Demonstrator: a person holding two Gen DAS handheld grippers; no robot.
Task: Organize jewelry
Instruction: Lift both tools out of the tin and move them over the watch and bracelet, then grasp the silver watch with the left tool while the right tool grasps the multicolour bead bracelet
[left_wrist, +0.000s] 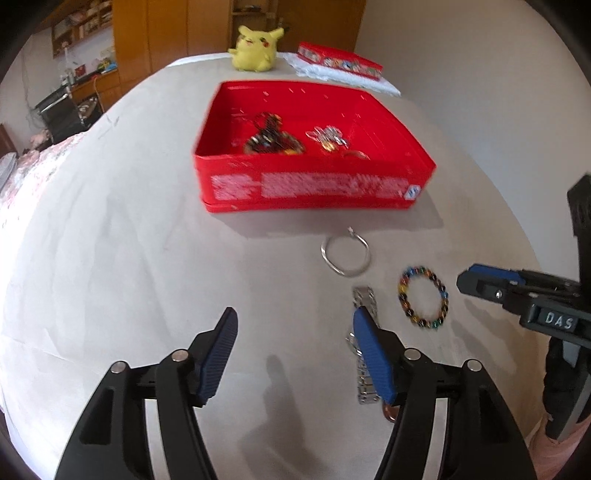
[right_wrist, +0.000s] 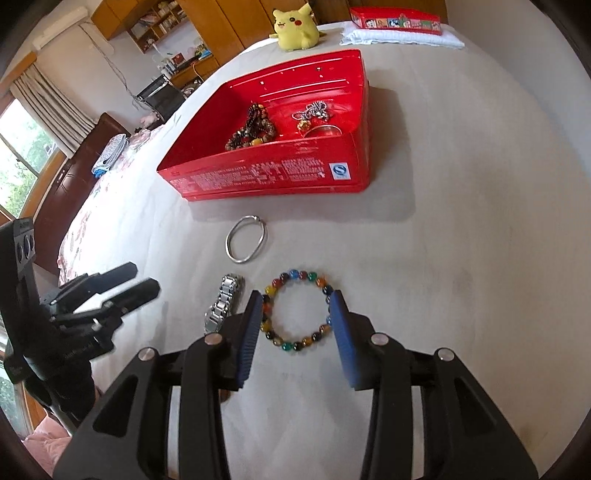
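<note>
Both grippers hang over jewelry lying on the bed.
Right gripper is parted around the beaded bracelet, unclamped; left gripper gapes empty beside the watch.

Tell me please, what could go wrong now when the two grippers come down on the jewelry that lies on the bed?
1. The right gripper straddles the beaded bracelet; closing may squash the ring, so beads slip out.
2. The metal watch lies partly under the left gripper's right finger, not between the fingers; it may get pushed.
3. Both targets lie close together, so the grippers could bump.
</note>
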